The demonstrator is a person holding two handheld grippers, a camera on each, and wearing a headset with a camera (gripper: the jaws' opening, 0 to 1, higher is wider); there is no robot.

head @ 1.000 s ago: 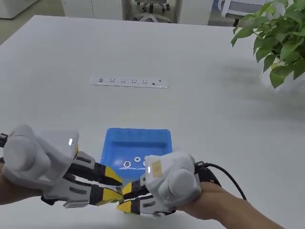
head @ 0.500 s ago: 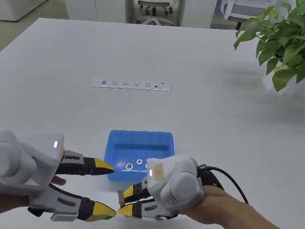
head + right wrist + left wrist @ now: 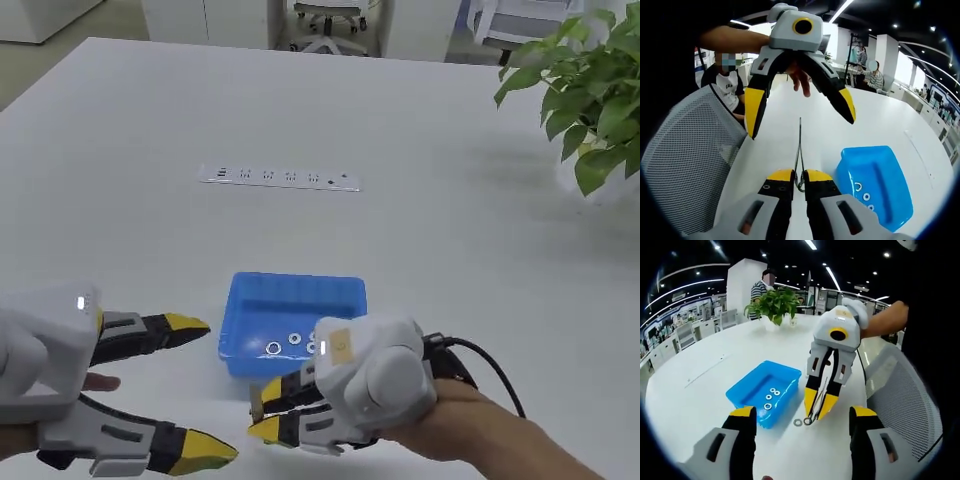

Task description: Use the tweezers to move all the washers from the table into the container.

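At lower centre of the left gripper view one washer (image 3: 798,422) waits on the table (image 3: 700,390) by the tweezers (image 3: 799,150) clamped in my right gripper (image 3: 799,176), other washers (image 3: 769,396) lie in the container (image 3: 785,372), and my left gripper (image 3: 207,388) gapes wide.

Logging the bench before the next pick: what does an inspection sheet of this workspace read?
Surface: white table.
Job's things: blue container holds several washers; loose washer on the table beside it, near the tips of the tweezers.
Clutter: power strip.
Grippers: left gripper open; right gripper shut on the tweezers.
Cables: black cable behind the right gripper.
Surroundings: potted plant, office chairs.
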